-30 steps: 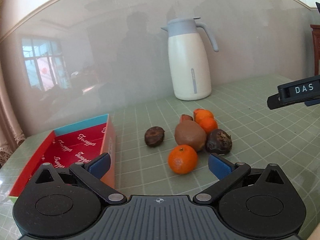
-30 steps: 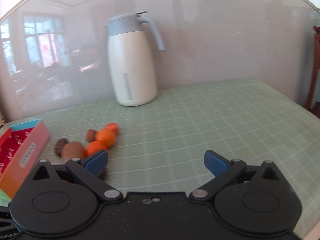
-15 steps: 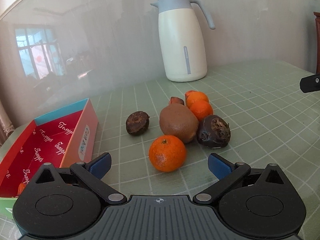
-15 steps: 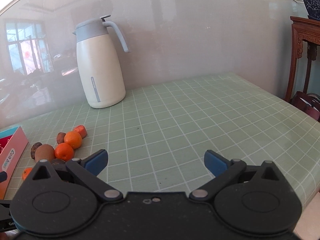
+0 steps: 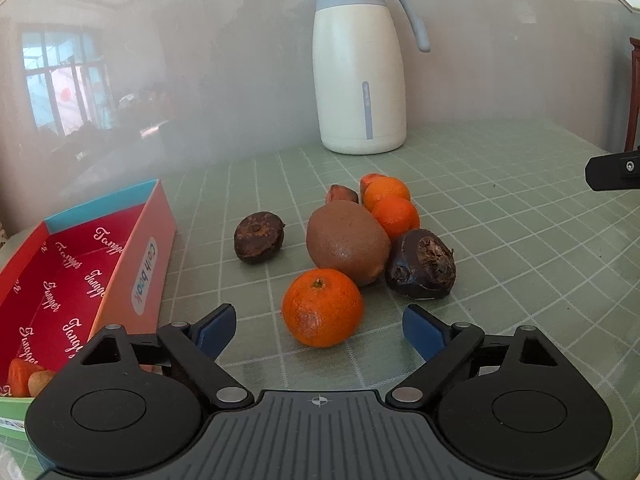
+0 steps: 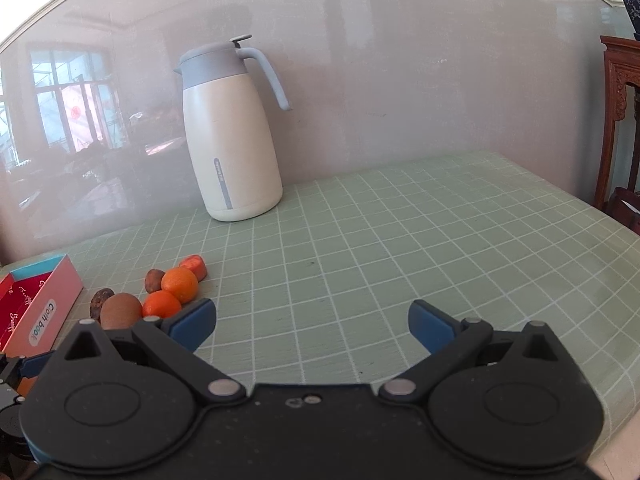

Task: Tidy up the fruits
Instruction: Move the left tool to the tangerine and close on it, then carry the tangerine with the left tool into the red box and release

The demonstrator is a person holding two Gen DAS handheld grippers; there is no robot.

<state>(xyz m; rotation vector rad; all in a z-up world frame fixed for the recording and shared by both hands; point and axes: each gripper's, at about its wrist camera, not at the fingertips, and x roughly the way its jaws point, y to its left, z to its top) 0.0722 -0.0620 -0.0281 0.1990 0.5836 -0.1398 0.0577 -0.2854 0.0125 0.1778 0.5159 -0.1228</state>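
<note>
A cluster of fruit lies on the green checked table [image 5: 520, 240]: a near orange [image 5: 322, 306], a brown kiwi [image 5: 347, 242], two dark wrinkled fruits [image 5: 421, 263] [image 5: 259, 237], and more oranges [image 5: 395, 216] behind. My left gripper [image 5: 318, 328] is open, its blue pads either side of the near orange, just short of it. A red open box [image 5: 80, 276] stands to the left with small fruit [image 5: 24, 376] in its near corner. My right gripper [image 6: 312, 326] is open and empty over bare table, right of the cluster [image 6: 160, 296].
A white thermos jug [image 5: 360, 72] with a grey lid stands at the back by the wall. Part of the right gripper [image 5: 614, 170] shows at the right edge of the left wrist view. A wooden stand [image 6: 620, 120] is beyond the table's right edge.
My left gripper has moved forward and down towards the near orange, which now sits between its open pads. My right gripper has swung to the right and steadied.
</note>
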